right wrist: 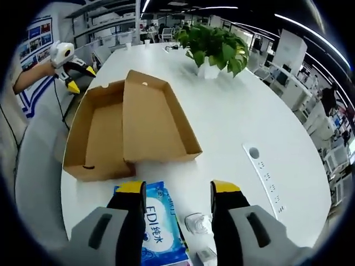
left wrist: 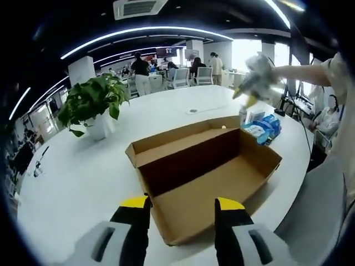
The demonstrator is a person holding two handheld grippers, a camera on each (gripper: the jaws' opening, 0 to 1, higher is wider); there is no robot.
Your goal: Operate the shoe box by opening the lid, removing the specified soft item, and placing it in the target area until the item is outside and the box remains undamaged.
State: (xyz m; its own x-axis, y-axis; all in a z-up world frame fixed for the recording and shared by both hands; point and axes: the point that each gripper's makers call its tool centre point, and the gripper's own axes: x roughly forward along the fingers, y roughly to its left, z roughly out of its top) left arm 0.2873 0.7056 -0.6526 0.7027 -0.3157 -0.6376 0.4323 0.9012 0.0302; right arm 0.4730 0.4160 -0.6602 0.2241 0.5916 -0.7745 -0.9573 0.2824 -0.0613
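Note:
The brown cardboard shoe box [left wrist: 222,185] lies open on the white table, its lid [left wrist: 183,145] folded flat to the far side, and the inside looks empty. My left gripper [left wrist: 183,204] is open just above the box's near corner. A blue soft tissue pack [left wrist: 265,127] lies on the table beyond the box's right end. In the right gripper view the same pack [right wrist: 156,224] sits under my open right gripper [right wrist: 178,189], with the box [right wrist: 94,133] and its lid [right wrist: 158,119] ahead. The left gripper [right wrist: 69,65] shows past the box at upper left. The right gripper [left wrist: 252,77] hangs above the pack.
A potted green plant [left wrist: 94,102] in a white pot stands on the table [left wrist: 83,177] left of the box, also seen as the plant [right wrist: 213,47]. A small clear item [right wrist: 197,223] lies beside the pack. A round table socket [right wrist: 253,152] sits to the right. People and chairs are behind.

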